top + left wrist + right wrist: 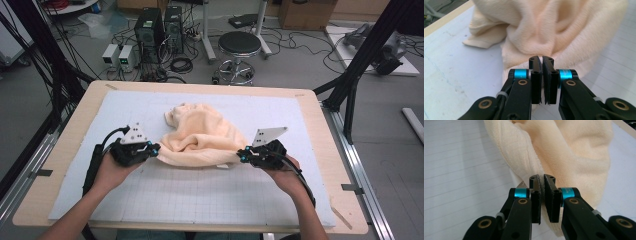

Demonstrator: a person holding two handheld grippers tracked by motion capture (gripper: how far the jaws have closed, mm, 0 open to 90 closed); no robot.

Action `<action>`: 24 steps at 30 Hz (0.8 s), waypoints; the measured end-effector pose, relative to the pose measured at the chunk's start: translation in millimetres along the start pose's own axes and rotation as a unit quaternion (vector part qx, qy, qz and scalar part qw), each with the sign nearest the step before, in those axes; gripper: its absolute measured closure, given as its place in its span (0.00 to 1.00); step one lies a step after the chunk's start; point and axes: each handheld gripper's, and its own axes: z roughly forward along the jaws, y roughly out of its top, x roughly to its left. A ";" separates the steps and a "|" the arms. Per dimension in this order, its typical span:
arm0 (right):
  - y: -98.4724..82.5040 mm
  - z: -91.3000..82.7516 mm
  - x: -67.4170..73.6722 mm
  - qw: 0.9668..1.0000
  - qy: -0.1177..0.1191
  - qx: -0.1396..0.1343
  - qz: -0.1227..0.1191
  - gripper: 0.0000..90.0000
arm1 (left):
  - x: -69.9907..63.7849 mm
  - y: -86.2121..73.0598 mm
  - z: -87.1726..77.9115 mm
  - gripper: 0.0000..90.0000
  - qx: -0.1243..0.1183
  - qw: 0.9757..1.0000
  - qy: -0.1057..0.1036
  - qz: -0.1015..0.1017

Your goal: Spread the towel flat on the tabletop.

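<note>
Fingers (548, 82) pinched on towel (202, 135) edges.

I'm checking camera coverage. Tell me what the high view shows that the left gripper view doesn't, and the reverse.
High view alone: the whole wooden table, the round black stool, both hands, and the right claw at the towel's other end. Left gripper view alone: the left claw up close, its jaws shut on the towel's edge. Both: the crumpled cream terry towel on the white gridded mat.
</note>
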 end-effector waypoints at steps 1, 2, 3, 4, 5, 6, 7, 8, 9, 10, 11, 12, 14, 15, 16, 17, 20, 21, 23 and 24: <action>0.4 -4.9 5.0 1.000 0.006 0.000 -0.006 0.94 | -7.8 -3.3 -6.2 0.95 -0.001 1.000 -0.003 0.001; 0.4 -9.8 10.8 1.000 0.013 -0.003 -0.007 0.94 | -15.3 -7.0 -12.5 0.95 -0.002 1.000 -0.010 0.002; -0.4 -14.6 17.5 1.000 0.024 -0.005 -0.008 0.94 | -23.3 -11.0 -19.3 0.95 -0.005 1.000 -0.015 0.002; -1.6 -18.8 25.0 0.999 0.030 -0.009 -0.010 0.94 | -31.0 -15.1 -26.3 0.95 -0.006 1.000 -0.020 0.003; -3.4 -21.8 32.0 0.999 0.039 -0.009 -0.010 0.94 | -38.9 -19.1 -33.0 0.95 -0.006 0.999 -0.033 0.000; -5.8 -23.9 38.7 0.999 0.046 -0.009 -0.010 0.94 | -47.2 -22.5 -39.1 0.95 -0.006 0.999 -0.044 0.002; -8.1 -25.5 45.1 0.998 0.053 -0.009 -0.013 0.91 | -54.9 -25.5 -44.3 0.95 -0.004 0.999 -0.052 0.006; -10.3 -26.6 50.2 0.998 0.060 -0.009 -0.011 0.85 | -58.7 -26.7 -47.5 0.95 0.000 0.998 -0.060 0.013; -11.5 -27.9 52.5 0.998 0.063 -0.010 -0.008 0.82 | -63.2 -27.6 -50.6 0.93 -0.005 0.997 -0.075 0.014; -12.6 -31.0 54.2 0.997 0.073 -0.015 -0.007 0.79 | -64.6 -26.9 -51.7 0.89 -0.009 0.997 -0.076 0.017; -12.3 -33.8 53.8 0.997 0.067 -0.020 -0.012 0.77 | -63.7 -25.0 -51.4 0.83 -0.009 0.997 -0.070 0.023; -11.4 -36.0 52.3 0.998 0.058 -0.022 -0.015 0.76 | -60.2 -22.7 -49.5 0.79 -0.015 0.997 -0.064 0.027; -9.2 -35.9 45.0 0.999 0.031 -0.015 -0.019 0.73 | -49.3 -17.9 -41.8 0.74 -0.028 0.997 -0.061 0.027; -8.7 -33.7 39.6 1.000 0.021 -0.012 -0.017 0.73 | -44.6 -15.4 -35.7 0.71 -0.032 0.998 -0.053 0.031; -8.6 -30.2 34.1 1.000 0.015 -0.011 -0.011 0.73 | -39.2 -13.2 -28.3 0.70 -0.034 0.998 -0.051 0.034; -8.8 -25.5 28.1 1.000 0.011 -0.011 -0.008 0.72 | -33.9 -11.4 -20.0 0.69 -0.036 0.997 -0.054 0.035; -11.4 -7.4 11.9 1.000 0.006 -0.004 0.010 0.70 | -19.4 -9.1 6.0 0.63 -0.027 0.998 -0.043 0.031; -12.3 -1.5 7.6 1.000 0.007 0.000 0.014 0.70 | -15.1 -9.8 14.8 0.61 -0.018 0.999 -0.035 0.029; -14.6 10.4 0.2 1.000 0.002 0.015 0.010 0.70 | -6.8 -12.2 31.2 0.57 0.002 0.999 -0.032 0.025; -16.1 16.2 -2.7 1.000 0.004 0.024 0.017 0.70 | -2.3 -13.5 38.5 0.58 0.015 0.999 -0.038 0.018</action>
